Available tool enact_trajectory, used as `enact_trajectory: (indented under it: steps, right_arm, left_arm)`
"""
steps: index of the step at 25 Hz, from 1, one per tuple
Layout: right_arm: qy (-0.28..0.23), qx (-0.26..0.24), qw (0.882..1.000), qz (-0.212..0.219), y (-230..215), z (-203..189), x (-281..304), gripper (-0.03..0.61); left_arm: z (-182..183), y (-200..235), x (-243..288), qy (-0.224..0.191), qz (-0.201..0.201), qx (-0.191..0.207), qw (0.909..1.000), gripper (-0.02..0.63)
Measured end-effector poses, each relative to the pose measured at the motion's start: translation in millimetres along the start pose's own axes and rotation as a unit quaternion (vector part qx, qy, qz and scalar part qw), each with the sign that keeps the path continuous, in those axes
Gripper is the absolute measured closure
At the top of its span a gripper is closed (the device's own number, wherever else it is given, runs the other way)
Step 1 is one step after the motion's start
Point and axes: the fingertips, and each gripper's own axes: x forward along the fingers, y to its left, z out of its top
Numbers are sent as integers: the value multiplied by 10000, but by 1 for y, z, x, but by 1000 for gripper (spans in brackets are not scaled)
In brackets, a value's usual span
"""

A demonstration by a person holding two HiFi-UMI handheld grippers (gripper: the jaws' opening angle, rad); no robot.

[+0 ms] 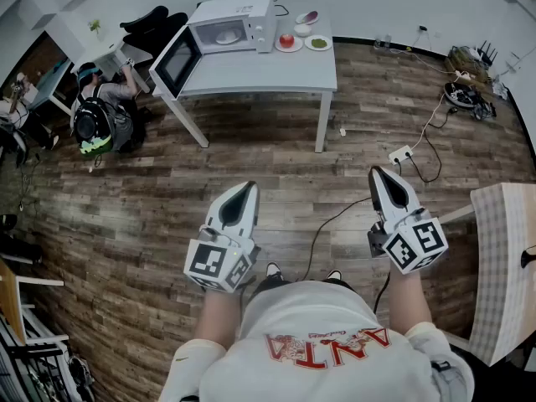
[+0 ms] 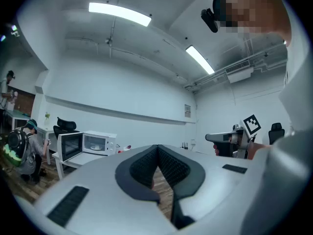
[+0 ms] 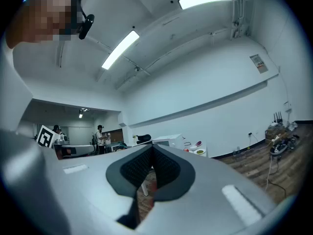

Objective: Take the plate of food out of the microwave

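The white microwave [image 1: 232, 25] stands on a white table [image 1: 268, 74] far ahead, its door [image 1: 176, 64] swung open to the left. Inside it lies a pale plate of food [image 1: 226, 35]. Both grippers hang close to my body over the wooden floor, well short of the table. My left gripper [image 1: 244, 191] is shut with nothing in it, and so is my right gripper [image 1: 381, 177]. The left gripper view shows its jaws [image 2: 157, 153] closed and the microwave [image 2: 99, 143] small at the left. The right gripper view shows closed jaws [image 3: 152, 153].
To the right of the microwave sit a plate with red food [image 1: 288, 42], a plate with green food [image 1: 317, 43] and a small bowl [image 1: 302, 30]. A person with a backpack [image 1: 96, 115] crouches left of the table. Cables and a power strip [image 1: 402, 153] lie on the floor; a checked tabletop [image 1: 502, 266] is at my right.
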Motion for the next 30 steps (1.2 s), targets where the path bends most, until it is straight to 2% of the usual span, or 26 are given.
enact_trajectory:
  steps: [10,17,23,30]
  right_arm:
    - [-3,-9,10000,-11,2,2,-1,578]
    - [-41,226,9996,161,9,1,8,578]
    - [106,194,9994,269,32,-11,37,578]
    - [204,291,9990,276,78,-30,94,578]
  left_arm:
    - [-1,-2,-2,-23,-38,32,10000,606]
    - [0,8,-7,-4,14,-21,10000,606]
    - [-6,46,-17,-42,131,-100,9999,606]
    - [-5,120,-37,-84,185,-185,9996,606]
